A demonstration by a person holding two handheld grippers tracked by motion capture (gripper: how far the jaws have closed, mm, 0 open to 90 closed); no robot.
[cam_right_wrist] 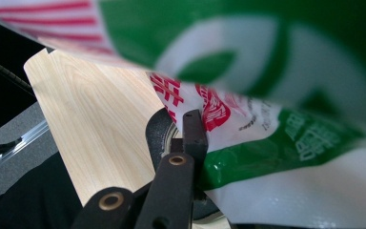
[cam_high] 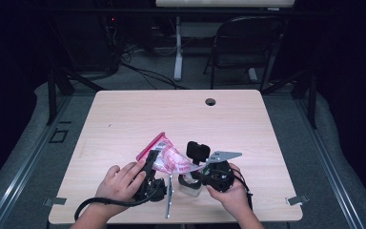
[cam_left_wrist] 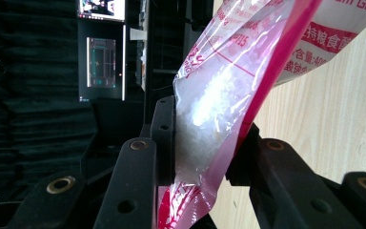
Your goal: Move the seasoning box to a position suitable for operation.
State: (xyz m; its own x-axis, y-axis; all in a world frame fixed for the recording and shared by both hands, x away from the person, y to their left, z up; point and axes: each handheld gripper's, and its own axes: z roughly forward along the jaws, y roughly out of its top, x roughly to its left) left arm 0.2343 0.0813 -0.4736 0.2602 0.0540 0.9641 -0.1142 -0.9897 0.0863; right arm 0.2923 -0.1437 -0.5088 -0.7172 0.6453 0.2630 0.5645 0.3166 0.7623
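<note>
Low in the middle of the high view I see the plastic bag (cam_high: 164,155), red-edged and clear, lifted just above the wooden table (cam_high: 124,119) between my two tools. My left gripper (cam_high: 148,167) is clamped on it: in the left gripper view both black jaws press the bag (cam_left_wrist: 219,114) where white grains bulge. My right gripper (cam_high: 196,164) is closed tight on the bag's printed edge (cam_right_wrist: 248,129), centre of its view.
</note>
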